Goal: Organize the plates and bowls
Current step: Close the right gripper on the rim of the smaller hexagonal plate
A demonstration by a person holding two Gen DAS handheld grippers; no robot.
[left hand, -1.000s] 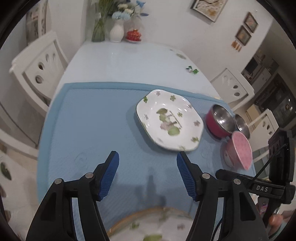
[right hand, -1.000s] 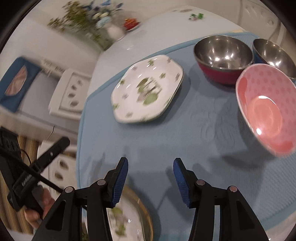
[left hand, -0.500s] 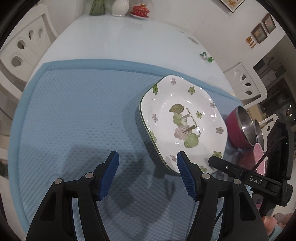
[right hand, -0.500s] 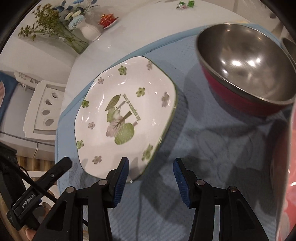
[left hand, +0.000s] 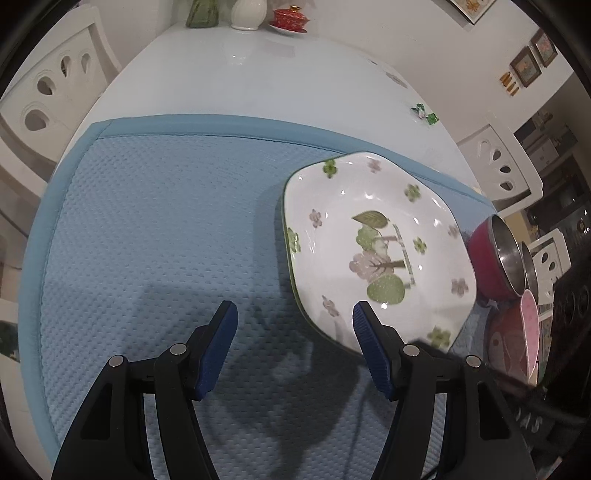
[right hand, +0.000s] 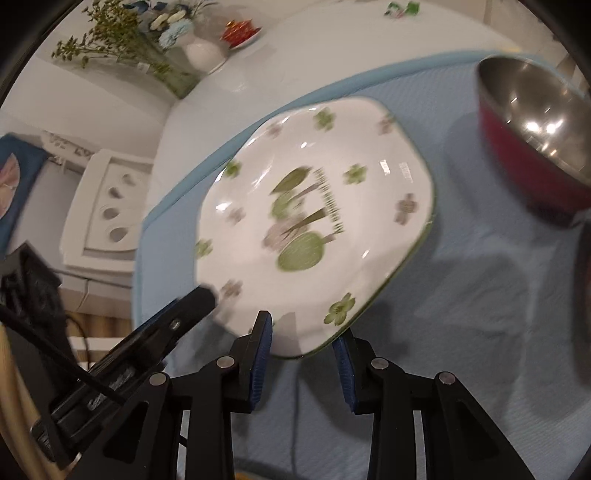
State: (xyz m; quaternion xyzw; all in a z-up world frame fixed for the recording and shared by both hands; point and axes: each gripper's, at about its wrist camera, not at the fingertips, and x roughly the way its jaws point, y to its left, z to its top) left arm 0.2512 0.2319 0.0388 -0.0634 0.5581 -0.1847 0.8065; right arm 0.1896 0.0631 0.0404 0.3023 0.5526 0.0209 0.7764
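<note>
A white squarish plate [left hand: 373, 247] with green flowers and a tree print lies on the blue mat [left hand: 155, 229]. In the right wrist view the plate [right hand: 314, 225] fills the middle. My right gripper [right hand: 302, 341] is open, its jaws on either side of the plate's near edge. My left gripper [left hand: 291, 321] is open and empty, just left of the plate, its right finger at the plate's near rim. A red steel-lined bowl [left hand: 496, 258] and a pink bowl [left hand: 517, 332] stand right of the plate; the red bowl [right hand: 539, 147] also shows in the right wrist view.
The mat lies on a white table [left hand: 258, 81]. A white vase [left hand: 248, 13], a green vase [left hand: 201, 13] and a red lidded cup [left hand: 291, 18] stand at the far end. White chairs [left hand: 48, 92] stand around. A gold-rimmed plate edge [right hand: 11, 402] shows low left.
Both grippers have moved forward toward the flowered plate. The right gripper's jaws now straddle its near edge. Both stay open.
</note>
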